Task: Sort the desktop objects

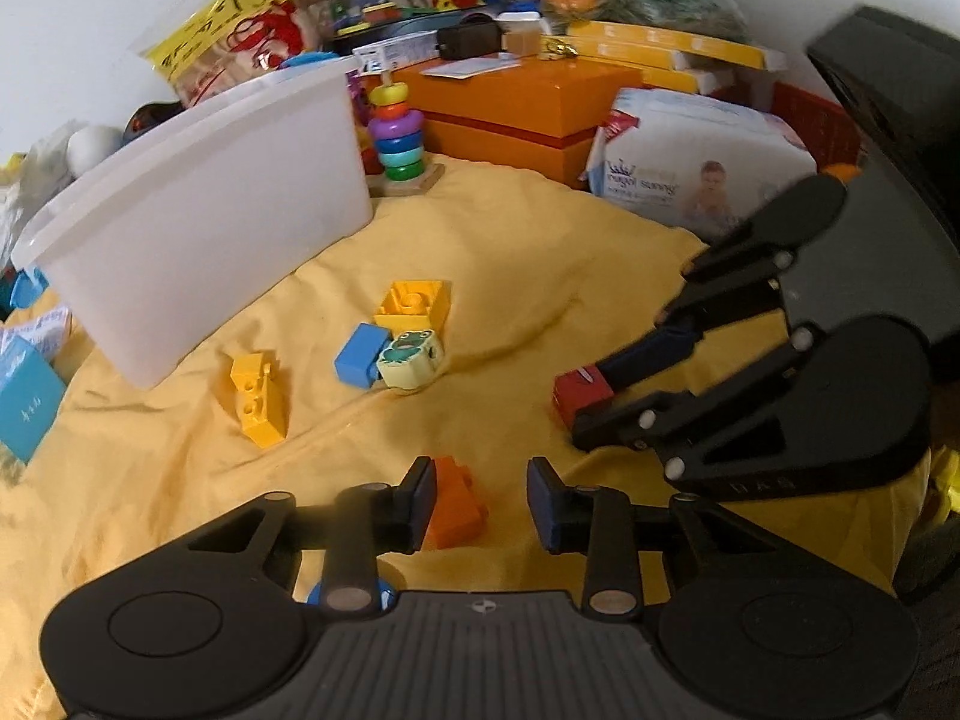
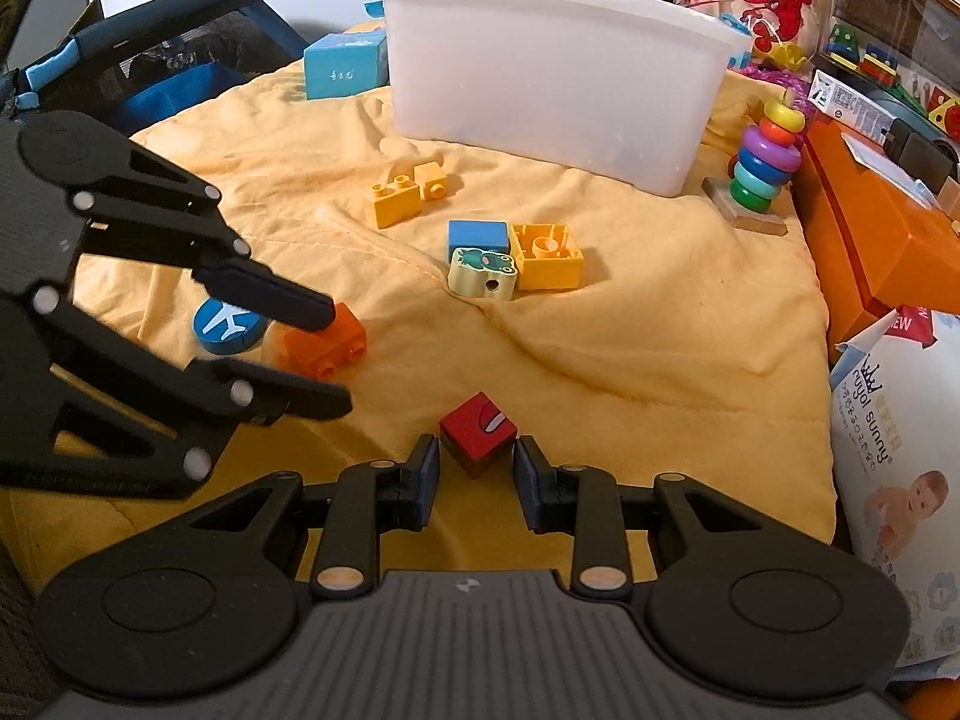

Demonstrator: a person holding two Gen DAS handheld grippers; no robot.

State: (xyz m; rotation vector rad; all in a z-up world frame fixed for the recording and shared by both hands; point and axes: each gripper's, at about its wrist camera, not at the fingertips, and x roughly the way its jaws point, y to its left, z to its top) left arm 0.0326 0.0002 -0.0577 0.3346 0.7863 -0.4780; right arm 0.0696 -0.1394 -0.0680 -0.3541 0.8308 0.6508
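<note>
1. Small red wooden cube [image 2: 478,433] sits corner-on, low on the yellow quilt.
2. Orange plastic brick [image 2: 326,343] lies on its side, studs facing the camera.
3. Blue round airplane disc [image 2: 225,326] lies flat, just beside it.

Plain white wall [image 1: 90,12] behind; rumpled yellow quilted cloth [image 2: 630,348] covers surface; black-and-blue mesh bag [image 2: 168,66] at edge.

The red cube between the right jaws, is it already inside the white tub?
No. The red cube lies on the yellow cloth, well short of the white tub.
</note>
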